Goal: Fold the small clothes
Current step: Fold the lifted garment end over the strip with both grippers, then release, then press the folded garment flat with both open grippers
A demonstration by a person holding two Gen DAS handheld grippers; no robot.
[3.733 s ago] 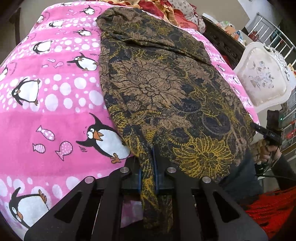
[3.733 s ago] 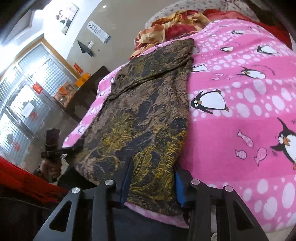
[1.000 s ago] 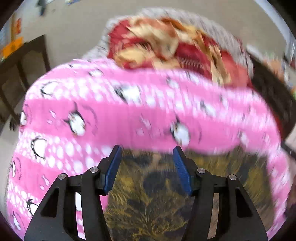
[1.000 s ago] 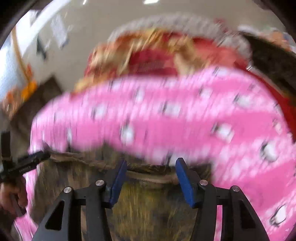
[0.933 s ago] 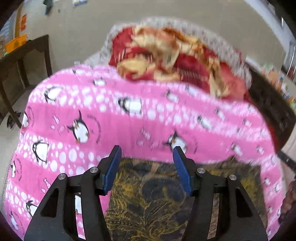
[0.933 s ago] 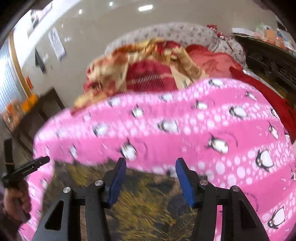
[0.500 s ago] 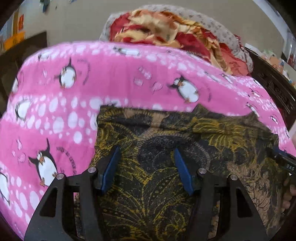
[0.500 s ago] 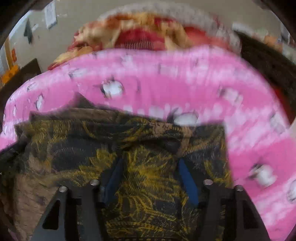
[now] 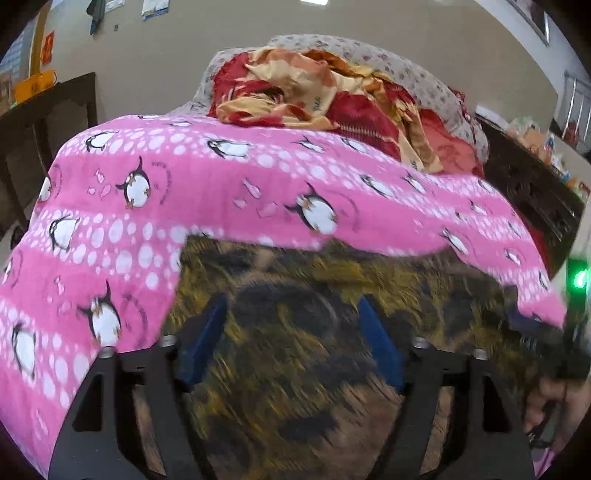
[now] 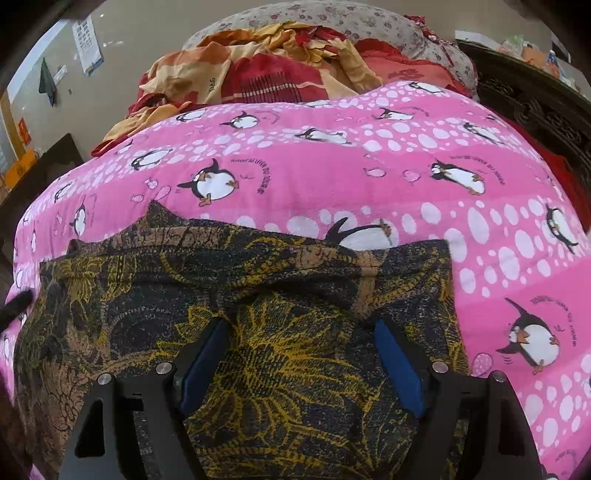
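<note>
A dark cloth garment [image 10: 280, 295] printed with yellow and brown flowers lies folded on the pink penguin blanket [image 10: 332, 177]; it looks blurred in the left wrist view [image 9: 295, 369]. My right gripper [image 10: 301, 325] hovers over the garment's near part with its jaws opening, and the cloth runs under and between the blue pads [image 10: 201, 373] without being pinched. My left gripper [image 9: 291, 301] hangs over the garment's left part, jaws also opening, with cloth below them and nothing clamped. The garment's far folded edge [image 10: 258, 236] lies in loose wrinkles.
A crumpled red and yellow quilt [image 10: 258, 74] and a flowered pillow [image 10: 332, 18] lie at the far end of the bed. Dark carved wood [image 9: 535, 192] borders the right side. A hand [image 9: 554, 398] on the other gripper shows at the left view's right edge.
Seconds ago both grippers were shut on the near end of the long, spread garment. Now it lies folded over, both jaws stand wider and off the cloth, and both grippers have dropped closer to it.
</note>
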